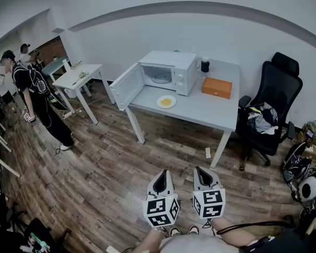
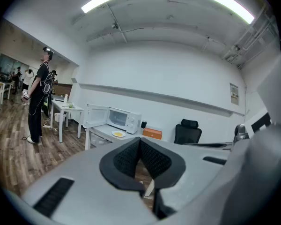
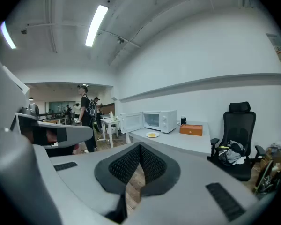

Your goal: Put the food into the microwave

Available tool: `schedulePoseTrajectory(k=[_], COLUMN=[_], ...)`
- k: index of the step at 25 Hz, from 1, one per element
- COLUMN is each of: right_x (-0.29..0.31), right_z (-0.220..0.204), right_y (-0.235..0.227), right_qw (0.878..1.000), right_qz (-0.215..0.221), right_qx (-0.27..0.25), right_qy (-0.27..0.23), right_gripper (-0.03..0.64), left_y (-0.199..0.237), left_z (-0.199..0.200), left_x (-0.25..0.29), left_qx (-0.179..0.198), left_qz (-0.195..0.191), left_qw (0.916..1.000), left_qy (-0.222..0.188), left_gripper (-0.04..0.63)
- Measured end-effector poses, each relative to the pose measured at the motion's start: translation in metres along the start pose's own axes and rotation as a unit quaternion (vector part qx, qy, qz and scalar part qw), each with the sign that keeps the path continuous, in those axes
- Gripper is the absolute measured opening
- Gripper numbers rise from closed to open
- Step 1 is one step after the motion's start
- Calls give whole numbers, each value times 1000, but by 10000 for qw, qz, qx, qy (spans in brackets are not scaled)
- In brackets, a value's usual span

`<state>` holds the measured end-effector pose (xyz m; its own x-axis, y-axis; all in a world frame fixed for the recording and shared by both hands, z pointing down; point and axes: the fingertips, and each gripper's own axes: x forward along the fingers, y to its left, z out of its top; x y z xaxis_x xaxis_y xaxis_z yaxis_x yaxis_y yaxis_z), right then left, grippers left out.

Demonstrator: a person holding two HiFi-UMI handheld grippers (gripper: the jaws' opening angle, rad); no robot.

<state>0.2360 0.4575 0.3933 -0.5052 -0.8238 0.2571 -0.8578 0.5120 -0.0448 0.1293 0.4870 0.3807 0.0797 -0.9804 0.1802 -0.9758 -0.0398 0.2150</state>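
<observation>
**Obs.:** State of your tools?

**Me:** My left gripper point(image 1: 162, 179) has its jaws together with nothing between them. My right gripper point(image 1: 203, 176) is the same. Both hang low in front of me over the floor, well apart from the table point(image 1: 210, 109).

**Obs.:** Layout, left to right?

**Me:**
- The microwave door point(image 1: 127, 86) is swung wide open, out past the tabletop's left edge.
- The microwave point(image 1: 171, 67) sits at the back-left corner, and its cavity looks free.
- The plate of food point(image 1: 166, 102) is on the tabletop just in front of the microwave, towards the front-left corner.
- An orange box point(image 1: 217, 87) lies to the right, nearer the back edge.

**Obs.:** How will the plate handle?

**Me:** This is judgement only. The plate looks small, stiff and light. It is probably glazed, so slippery in the pads and breakable if dropped. The food is a flat yellow patch; I cannot tell what it is, and it may slide if the plate tips. I would take the rim on the side nearest me with one gripper and keep the plate level. The jaws must open first. The door needs no work.
</observation>
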Motion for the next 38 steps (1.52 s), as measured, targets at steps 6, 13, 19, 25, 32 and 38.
schedulePoseTrajectory(k=[6, 13, 19, 25, 32, 38], right_x=[3, 7, 18, 26, 37, 57], right_z=[0, -3, -2, -11, -18, -16], right_y=[-4, 2, 12, 24, 26, 19], right_qw=[10000, 9998, 9996, 9994, 9988, 9987], right_qz=[-71, -97, -184, -220, -287, -319], right_qx=[9, 167, 202, 244, 308, 317], right_qy=[13, 0, 11, 89, 234, 236], right_gripper=[15, 17, 17, 17, 17, 17], left_y=[4, 14, 32, 48, 60, 69], left_z=[-1, -2, 1, -6, -10, -8], left_x=[6, 6, 7, 7, 16, 34], left_qx=[-93, -116, -64, -67, -154, -133], left_qz=[-9, -5, -45, -57, -55, -19], left_qw=[10000, 9999, 9999, 9998, 9995, 9996], left_qy=[31, 55, 110, 170, 276, 250], left_gripper=[2, 2, 2, 2, 2, 2])
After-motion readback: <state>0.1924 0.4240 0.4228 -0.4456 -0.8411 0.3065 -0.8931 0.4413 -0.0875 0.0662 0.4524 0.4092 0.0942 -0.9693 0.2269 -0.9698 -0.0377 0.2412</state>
